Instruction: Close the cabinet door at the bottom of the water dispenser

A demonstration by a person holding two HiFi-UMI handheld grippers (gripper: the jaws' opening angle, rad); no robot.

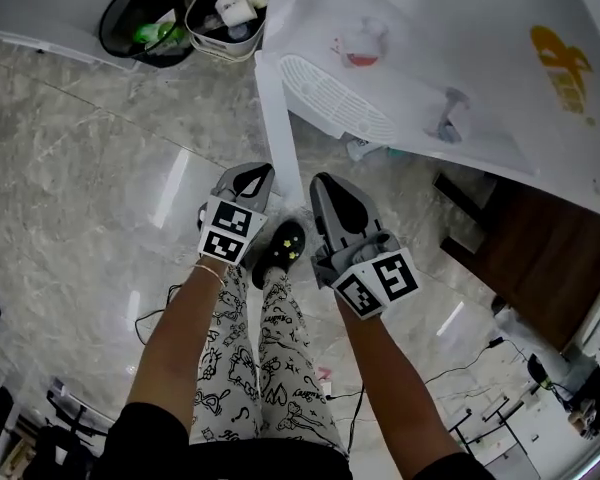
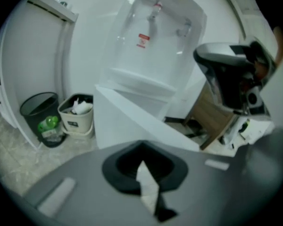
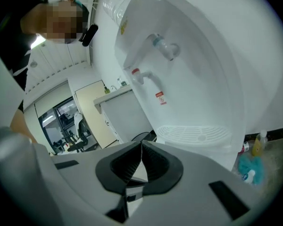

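The white water dispenser (image 1: 430,58) fills the top right of the head view, with a red tap (image 1: 363,46), a blue tap (image 1: 450,113) and a drip tray (image 1: 335,98). Its bottom cabinet door (image 1: 278,133) stands open and shows edge-on as a narrow white panel that reaches toward me. My left gripper (image 1: 263,171) is shut and empty, just left of the door's free edge. My right gripper (image 1: 323,180) is also shut and empty, just right of that edge. In the left gripper view the door (image 2: 132,126) juts out ahead of my left gripper (image 2: 141,147). The right gripper (image 3: 142,145) faces the drip tray (image 3: 193,133).
A black bin (image 1: 140,18) and a beige bin (image 1: 230,8) with rubbish stand left of the dispenser. A dark wooden cabinet (image 1: 540,258) is to its right. Cables (image 1: 460,368) lie on the marble floor. The person's black shoe (image 1: 280,248) is below the grippers.
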